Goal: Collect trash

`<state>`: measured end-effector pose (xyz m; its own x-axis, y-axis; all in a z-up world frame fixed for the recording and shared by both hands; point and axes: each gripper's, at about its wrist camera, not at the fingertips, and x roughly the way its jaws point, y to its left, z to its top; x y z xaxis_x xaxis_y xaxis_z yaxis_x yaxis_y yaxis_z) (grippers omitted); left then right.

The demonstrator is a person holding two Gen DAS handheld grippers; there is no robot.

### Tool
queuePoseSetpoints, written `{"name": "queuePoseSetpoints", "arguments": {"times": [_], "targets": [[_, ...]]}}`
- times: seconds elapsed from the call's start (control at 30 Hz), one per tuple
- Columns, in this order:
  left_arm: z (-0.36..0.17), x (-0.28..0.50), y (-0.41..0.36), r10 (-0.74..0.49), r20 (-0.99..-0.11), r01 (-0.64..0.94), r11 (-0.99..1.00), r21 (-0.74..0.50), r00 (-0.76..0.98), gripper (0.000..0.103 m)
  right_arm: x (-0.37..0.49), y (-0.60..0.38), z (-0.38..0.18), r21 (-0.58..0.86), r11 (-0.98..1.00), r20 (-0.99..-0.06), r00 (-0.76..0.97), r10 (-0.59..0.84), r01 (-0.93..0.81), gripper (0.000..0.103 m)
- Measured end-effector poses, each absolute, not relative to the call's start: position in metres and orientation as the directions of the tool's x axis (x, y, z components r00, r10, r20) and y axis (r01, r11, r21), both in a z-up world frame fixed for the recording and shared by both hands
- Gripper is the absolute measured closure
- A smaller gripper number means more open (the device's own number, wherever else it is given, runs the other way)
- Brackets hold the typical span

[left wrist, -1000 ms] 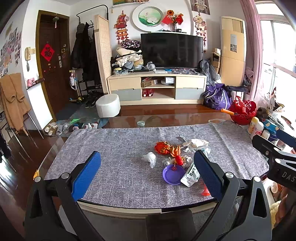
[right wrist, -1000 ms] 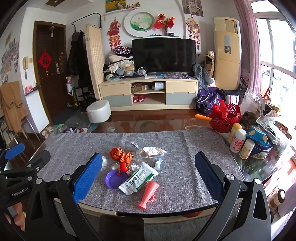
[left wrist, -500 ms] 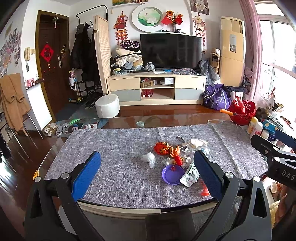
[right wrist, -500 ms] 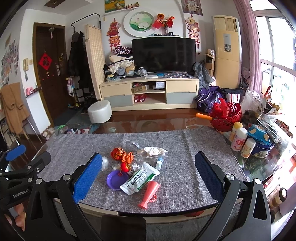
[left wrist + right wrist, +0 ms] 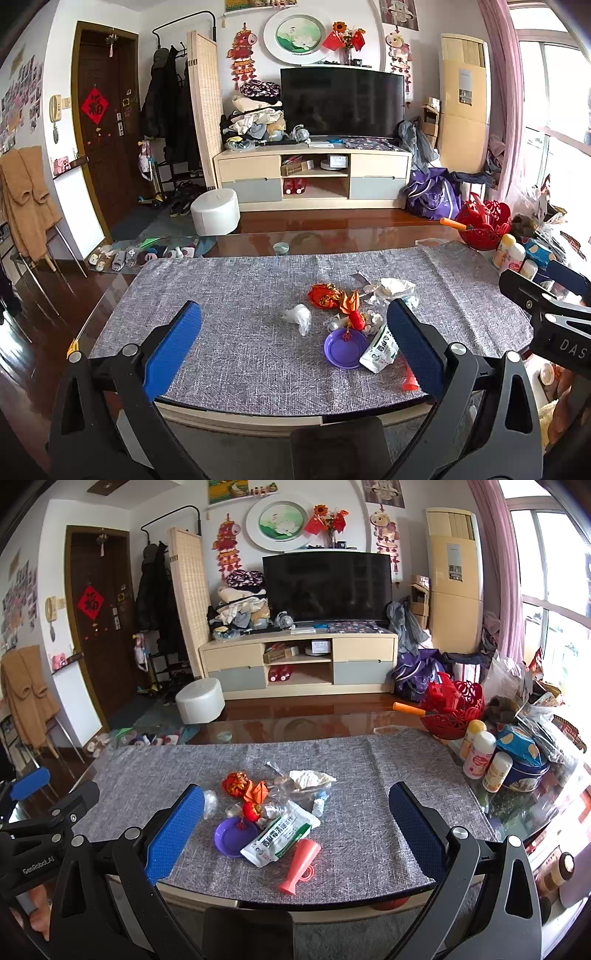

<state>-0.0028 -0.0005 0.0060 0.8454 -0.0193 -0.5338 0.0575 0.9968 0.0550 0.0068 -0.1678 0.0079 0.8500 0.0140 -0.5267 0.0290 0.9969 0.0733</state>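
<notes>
A pile of trash lies on the grey table mat (image 5: 229, 295): a purple plastic lid (image 5: 342, 348) (image 5: 234, 837), a white-and-green packet (image 5: 280, 837) (image 5: 380, 349), a pink plastic cone (image 5: 298, 864), red and orange wrappers (image 5: 325, 295) (image 5: 236, 782), crumpled white tissue (image 5: 310, 778) and a clear plastic scrap (image 5: 300, 315). My left gripper (image 5: 293, 343) is open and empty above the near table edge, left of the pile. My right gripper (image 5: 295, 823) is open and empty, its fingers framing the pile from above the near edge.
A red basket (image 5: 452, 710), bottles (image 5: 478, 755) and a blue tin (image 5: 524, 775) crowd the table's right end. A small round lid (image 5: 282, 247) lies on the glass beyond the mat. A TV cabinet (image 5: 314, 177) and a white stool (image 5: 215, 216) stand behind.
Both grippers have risen and eased slightly forward toward the table. Both stay open. The trash has not moved.
</notes>
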Motion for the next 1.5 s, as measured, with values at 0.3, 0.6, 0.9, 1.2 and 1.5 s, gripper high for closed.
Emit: {"name": "queuePoseSetpoints", "arguments": {"times": [0.3, 0.6, 0.9, 1.2, 1.5], "targets": [[0.008, -0.003, -0.001, -0.020, -0.532, 0.058, 0.997, 0.055, 0.846, 0.008, 0.007, -0.167, 0.008, 0.074, 0.997, -0.526, 0.851, 0.014, 0.030, 0.003], [0.008, -0.004, -0.001, -0.020, -0.531, 0.058, 0.997, 0.054, 0.847, 0.008, 0.007, -0.166, 0.008, 0.076, 0.997, -0.528, 0.849, 0.019, 0.026, 0.003], [0.008, -0.004, 0.000, -0.020, -0.530, 0.058, 0.997, 0.054, 0.848, 0.008, 0.007, -0.167, 0.008, 0.077, 0.997, -0.529, 0.849, 0.020, 0.024, 0.003], [0.011, -0.004, 0.000, -0.020, -0.530, 0.056, 0.997, 0.052, 0.848, 0.008, 0.011, -0.169, 0.004, 0.087, 0.996, -0.531, 0.847, 0.036, 0.012, 0.003], [0.020, 0.002, 0.008, -0.013, -0.534, 0.046, 0.998, 0.047, 0.846, 0.008, 0.006, -0.173, 0.009, 0.136, 0.990, -0.473, 0.876, 0.096, -0.035, 0.003]]}}
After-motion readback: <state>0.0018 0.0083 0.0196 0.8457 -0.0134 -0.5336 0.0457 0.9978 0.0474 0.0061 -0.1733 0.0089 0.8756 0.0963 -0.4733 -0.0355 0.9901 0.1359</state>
